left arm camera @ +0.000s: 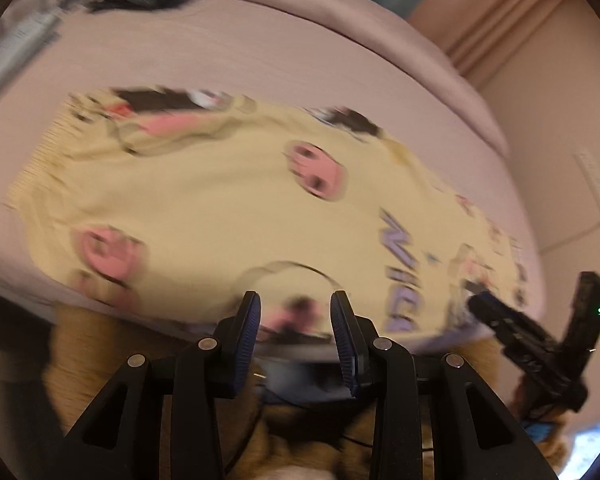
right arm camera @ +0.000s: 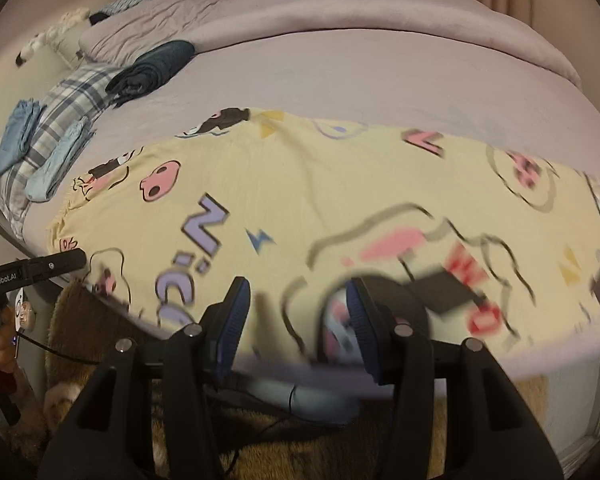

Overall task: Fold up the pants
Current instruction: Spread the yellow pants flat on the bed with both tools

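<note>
- Both grippers, left gripper (left arm camera: 295, 316) and right gripper (right arm camera: 298, 308), hover with jaws spread, empty, above the near hem.
- Yellow pants (right arm camera: 320, 200) lie flat on the bed (right arm camera: 340, 72); a fold seems just laid.
- Next: pinch an edge for another fold.

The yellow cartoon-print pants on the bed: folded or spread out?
Spread flat. The yellow pants lie as one broad sheet across the bed, no fold line visible.
</note>
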{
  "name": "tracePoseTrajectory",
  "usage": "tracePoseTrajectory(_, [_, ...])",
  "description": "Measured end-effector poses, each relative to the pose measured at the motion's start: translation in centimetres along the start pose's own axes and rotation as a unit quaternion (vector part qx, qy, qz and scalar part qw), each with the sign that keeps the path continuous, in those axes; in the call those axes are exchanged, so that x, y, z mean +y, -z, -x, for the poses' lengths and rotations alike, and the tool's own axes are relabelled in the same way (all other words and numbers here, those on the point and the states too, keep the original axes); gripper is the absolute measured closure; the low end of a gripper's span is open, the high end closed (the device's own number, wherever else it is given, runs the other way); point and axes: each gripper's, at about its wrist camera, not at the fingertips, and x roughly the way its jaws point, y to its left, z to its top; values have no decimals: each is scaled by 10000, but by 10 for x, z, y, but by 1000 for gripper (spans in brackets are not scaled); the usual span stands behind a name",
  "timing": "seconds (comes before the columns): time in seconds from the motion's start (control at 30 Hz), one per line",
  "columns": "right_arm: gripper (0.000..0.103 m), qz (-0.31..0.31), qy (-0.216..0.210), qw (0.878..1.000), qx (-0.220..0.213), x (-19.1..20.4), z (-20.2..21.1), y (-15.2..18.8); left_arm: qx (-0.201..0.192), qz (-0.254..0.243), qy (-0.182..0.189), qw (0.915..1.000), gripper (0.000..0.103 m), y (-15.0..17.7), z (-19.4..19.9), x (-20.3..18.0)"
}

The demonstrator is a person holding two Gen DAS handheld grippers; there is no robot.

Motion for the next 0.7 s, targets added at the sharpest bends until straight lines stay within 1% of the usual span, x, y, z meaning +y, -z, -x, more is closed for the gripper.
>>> tracePoseTrajectory(0.03, [53,-70,77,9999,-18,-6,5,5,53,-14,25,10000,68,-1,-6,-3])
tracePoseTrajectory(0.1, [53,-194,180,9996,-51,-14,9,13,104,-102,-71,9999,68,0,-21,-9])
tracePoseTrajectory(0.13, [53,-263,196,9994,-69,-19,10,17,111,-111,-140,9998,68,0,-27,-12])
tracePoseTrajectory(0.2, [53,-461,226,9987,-40,-28,8,21,122,-56,-411,9991,68,1,-40,-11])
tracePoseTrajectory(0.3, [53,-662,364,9971,86,-38,1,27,112,-63,-462,9989,68,2,-38,-11])
tracePoseTrajectory(0.43, [53,-769,366,9963,126,-41,-4,30,145,-43,-500,9986,69,7,-41,-11])
tracePoseTrajectory(0.6, [53,-741,398,9964,123,-40,-6,34,82,-215,-744,9970,69,17,-38,-20])
tracePoseTrajectory(0.7, [53,-774,348,9963,107,-43,-7,35,49,-364,-923,9951,69,19,-38,-26])
